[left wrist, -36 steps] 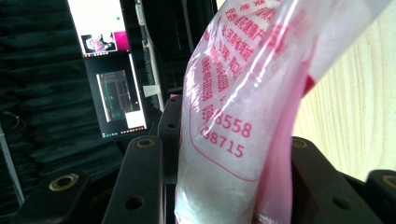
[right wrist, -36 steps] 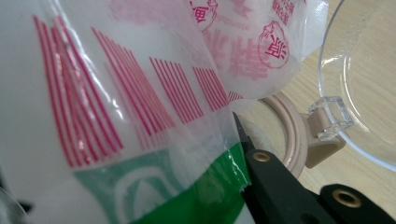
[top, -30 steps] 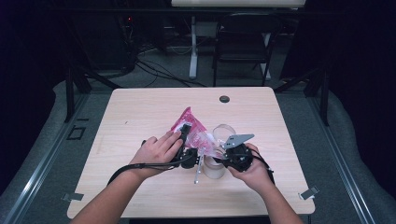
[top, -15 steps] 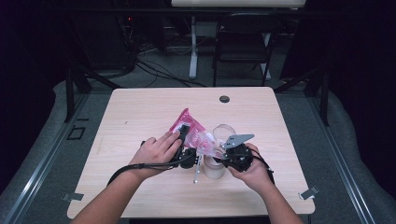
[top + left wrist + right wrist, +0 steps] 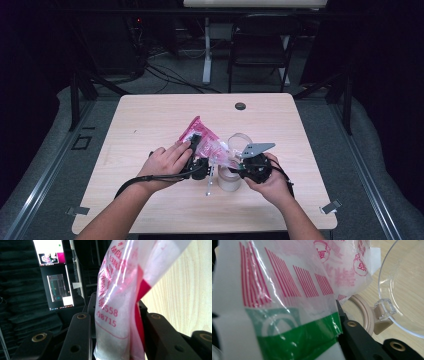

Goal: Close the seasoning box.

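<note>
A pink-and-white plastic bag [image 5: 204, 136] with white powder in it hangs between both grippers above the middle of the table. My left gripper [image 5: 196, 146] has the bag [image 5: 117, 322] between its two black jaws; they have just been closing and both press on its sides. My right gripper [image 5: 236, 163] is shut on the bag's printed end [image 5: 287, 302], which hides its left jaw. Just under the bag stands a clear round jar [image 5: 229, 179] with a beige rim [image 5: 365, 312]. Its clear hinged lid [image 5: 404, 287] is swung open.
A thin pale stick [image 5: 210, 183] lies beside the jar. A small black disc [image 5: 240, 106] sits near the far edge of the wooden table [image 5: 150, 120]. A chair [image 5: 260, 47] and cables stand beyond it. A lit monitor [image 5: 53, 275] is off to the side.
</note>
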Action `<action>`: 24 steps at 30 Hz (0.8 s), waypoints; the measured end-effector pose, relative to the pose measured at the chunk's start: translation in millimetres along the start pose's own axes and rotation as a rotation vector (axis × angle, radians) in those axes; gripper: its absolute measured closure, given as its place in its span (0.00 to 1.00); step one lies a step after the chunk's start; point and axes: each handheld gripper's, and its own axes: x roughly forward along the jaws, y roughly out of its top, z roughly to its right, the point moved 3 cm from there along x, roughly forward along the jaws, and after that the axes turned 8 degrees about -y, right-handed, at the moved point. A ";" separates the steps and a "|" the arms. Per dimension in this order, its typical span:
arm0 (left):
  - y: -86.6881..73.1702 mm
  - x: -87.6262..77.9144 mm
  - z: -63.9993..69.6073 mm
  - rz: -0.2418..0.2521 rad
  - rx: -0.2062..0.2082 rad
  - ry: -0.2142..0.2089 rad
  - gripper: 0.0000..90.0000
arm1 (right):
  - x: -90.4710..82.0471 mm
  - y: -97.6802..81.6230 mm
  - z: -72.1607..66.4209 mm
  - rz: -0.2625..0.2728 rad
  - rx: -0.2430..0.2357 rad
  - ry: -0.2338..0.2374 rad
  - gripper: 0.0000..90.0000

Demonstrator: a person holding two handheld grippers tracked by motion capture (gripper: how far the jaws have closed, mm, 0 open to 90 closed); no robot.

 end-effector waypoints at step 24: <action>-12.1 3.6 17.4 0.013 -0.139 -0.045 0.80 | -1.0 4.8 -6.2 0.029 0.000 -0.003 1.00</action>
